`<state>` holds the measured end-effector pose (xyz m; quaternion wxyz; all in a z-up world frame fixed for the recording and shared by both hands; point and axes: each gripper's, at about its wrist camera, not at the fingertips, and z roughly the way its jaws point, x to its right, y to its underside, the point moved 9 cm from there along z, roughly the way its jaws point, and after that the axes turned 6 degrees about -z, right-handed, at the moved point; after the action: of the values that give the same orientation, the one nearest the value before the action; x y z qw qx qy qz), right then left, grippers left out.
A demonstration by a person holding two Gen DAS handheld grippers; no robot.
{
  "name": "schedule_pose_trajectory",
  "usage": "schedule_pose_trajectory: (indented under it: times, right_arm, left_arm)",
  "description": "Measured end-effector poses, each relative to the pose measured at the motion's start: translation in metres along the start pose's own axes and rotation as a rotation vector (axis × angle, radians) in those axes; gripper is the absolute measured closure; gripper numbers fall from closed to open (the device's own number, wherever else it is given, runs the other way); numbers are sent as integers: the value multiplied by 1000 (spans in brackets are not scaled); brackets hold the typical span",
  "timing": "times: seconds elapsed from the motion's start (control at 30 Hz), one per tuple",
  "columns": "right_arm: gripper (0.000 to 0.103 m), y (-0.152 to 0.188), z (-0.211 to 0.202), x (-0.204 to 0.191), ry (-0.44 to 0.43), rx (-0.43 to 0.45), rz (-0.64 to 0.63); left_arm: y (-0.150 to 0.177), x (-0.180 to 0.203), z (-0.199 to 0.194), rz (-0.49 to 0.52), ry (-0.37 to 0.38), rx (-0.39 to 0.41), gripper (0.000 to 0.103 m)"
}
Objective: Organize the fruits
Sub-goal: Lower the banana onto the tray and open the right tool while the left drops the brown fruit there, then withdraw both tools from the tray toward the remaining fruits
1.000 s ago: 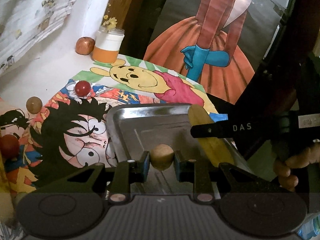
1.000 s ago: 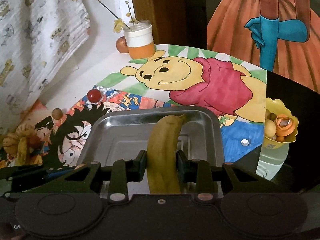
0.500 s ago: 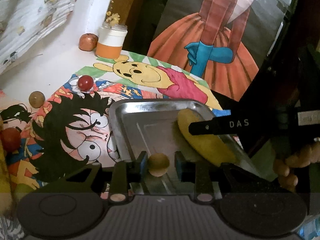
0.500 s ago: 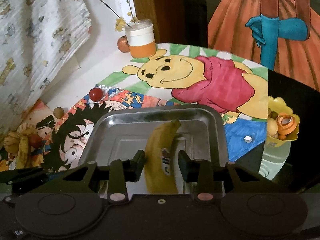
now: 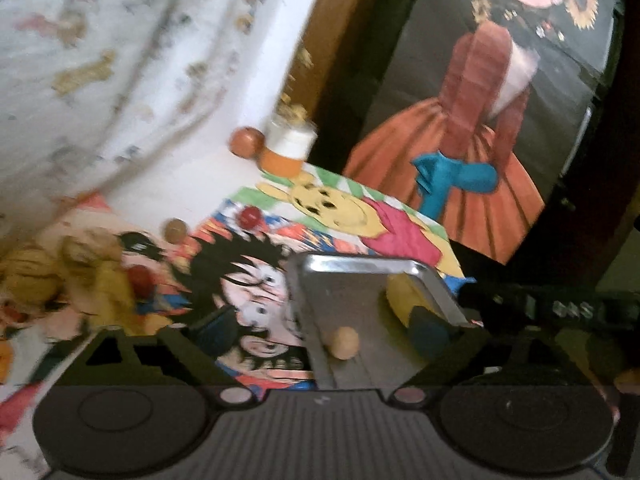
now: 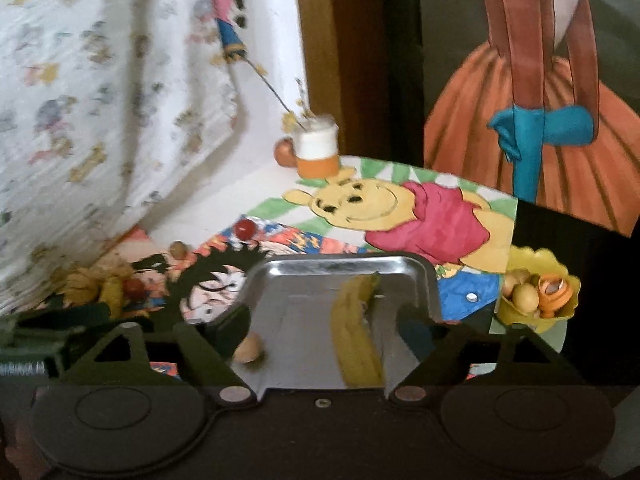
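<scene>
Nearest in the left wrist view, the left tongs (image 5: 324, 330) stand wide apart and are opening, with nothing pressed between their pads; a small tan ball fruit (image 5: 342, 342) lies loose in the gap, resting on the floor of the metal tray (image 5: 352, 266) close to its left wall. In the right wrist view the right tongs (image 6: 320, 326) are likewise spread and opening, and the banana (image 6: 356, 332) lies free between them on the tray (image 6: 344, 264), running lengthwise away from the camera, touched by neither pad. The same tan fruit (image 6: 249, 350) shows there at the tray's near left corner, just beside the left pad. The banana (image 5: 404, 300) in the left view sits by the tray's right wall, partly behind a pad. The tray rests on cartoon drawings (image 6: 396, 212) spread over the surface. Left of it lies a blurred heap of yellow and red fruit (image 5: 96, 276). Further back on the drawings sit a brown ball (image 5: 175, 231) and a red ball (image 5: 251, 217), apart from each other. To the right, a yellow bowl (image 6: 538, 292) holds small fruits and something orange. Farthest, a white-and-orange jar (image 6: 318, 152) stands with an apple (image 6: 285, 151) just beside it, near a patterned cloth (image 6: 100, 100).
</scene>
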<state>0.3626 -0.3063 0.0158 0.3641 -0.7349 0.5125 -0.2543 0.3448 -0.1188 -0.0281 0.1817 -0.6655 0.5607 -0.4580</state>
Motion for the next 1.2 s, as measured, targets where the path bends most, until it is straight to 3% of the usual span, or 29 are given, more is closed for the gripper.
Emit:
schedule_pose_trajectory:
  times: [0.13, 0.53, 1.07, 1.2]
  right_arm:
    - [4, 4, -27, -22, -5, 44, -29]
    - [1, 44, -79, -69, 29, 77, -17]
    - [1, 116, -96, -119, 74, -66, 71]
    - [0, 127, -91, -134, 41, -107, 86]
  left_arm:
    - [-1, -10, -27, -3, -44, 37, 0]
    - [28, -55, -93, 9, -171, 48, 0]
    - [65, -108, -136, 18, -240, -54, 0]
    - [70, -122, -141, -2, -270, -75, 0]
